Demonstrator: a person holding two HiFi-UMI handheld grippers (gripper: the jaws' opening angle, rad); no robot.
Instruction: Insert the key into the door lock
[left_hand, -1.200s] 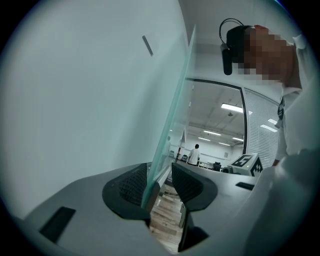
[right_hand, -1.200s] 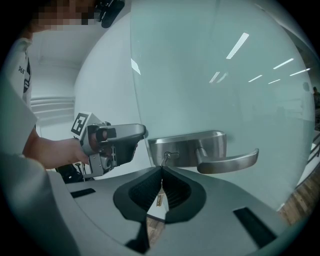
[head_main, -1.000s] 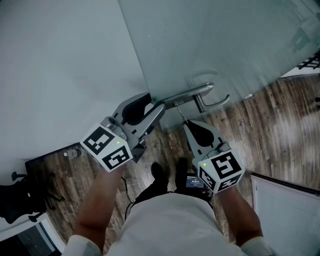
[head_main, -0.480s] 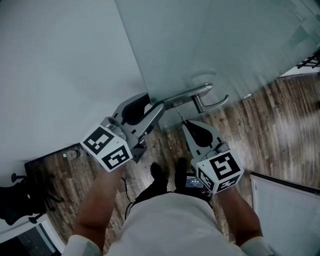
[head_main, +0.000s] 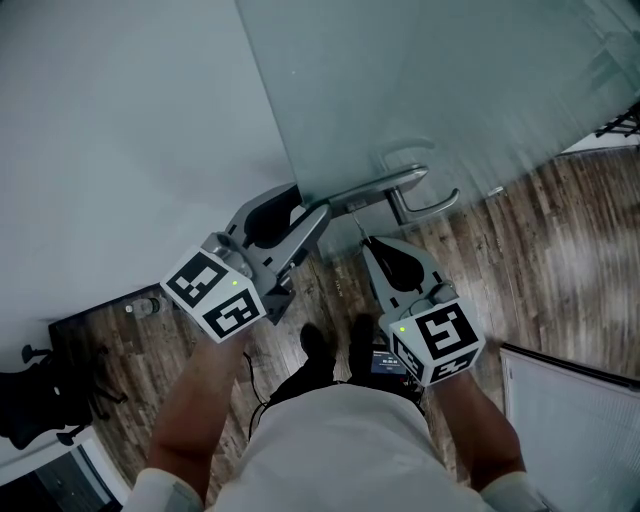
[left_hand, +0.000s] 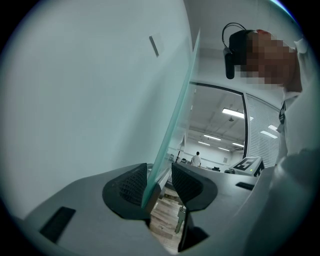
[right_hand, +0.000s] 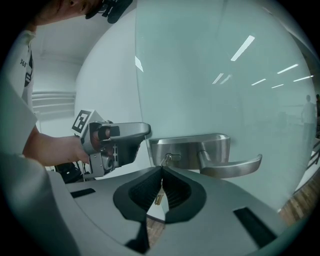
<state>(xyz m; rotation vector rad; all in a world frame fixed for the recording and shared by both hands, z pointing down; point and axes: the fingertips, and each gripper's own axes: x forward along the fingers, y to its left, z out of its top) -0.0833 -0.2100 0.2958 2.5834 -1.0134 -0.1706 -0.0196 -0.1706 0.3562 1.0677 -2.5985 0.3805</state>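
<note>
A frosted glass door (head_main: 440, 90) carries a brushed-steel lock plate (right_hand: 192, 148) with a lever handle (right_hand: 235, 165). My right gripper (right_hand: 162, 172) is shut on a small silver key (right_hand: 164, 161). The key's tip meets the cylinder at the plate's left end, and how deep it sits cannot be told. In the head view the right gripper (head_main: 366, 240) sits just below the plate (head_main: 372, 192), near the lever handle (head_main: 428, 204). My left gripper (head_main: 300, 214) is shut on the door's free edge (left_hand: 172, 125), one pad on each face of the glass, left of the lock.
A pale wall (head_main: 120, 120) adjoins the door on the left. Below lies wood-pattern flooring (head_main: 540, 260), with a black office chair (head_main: 40, 400) at the lower left. A white slatted panel (head_main: 580, 420) stands at the lower right. A distant person (left_hand: 196, 159) shows past the glass.
My right gripper has shifted slightly left and closer to the lock plate with the key. The left gripper stays clamped on the door edge.
</note>
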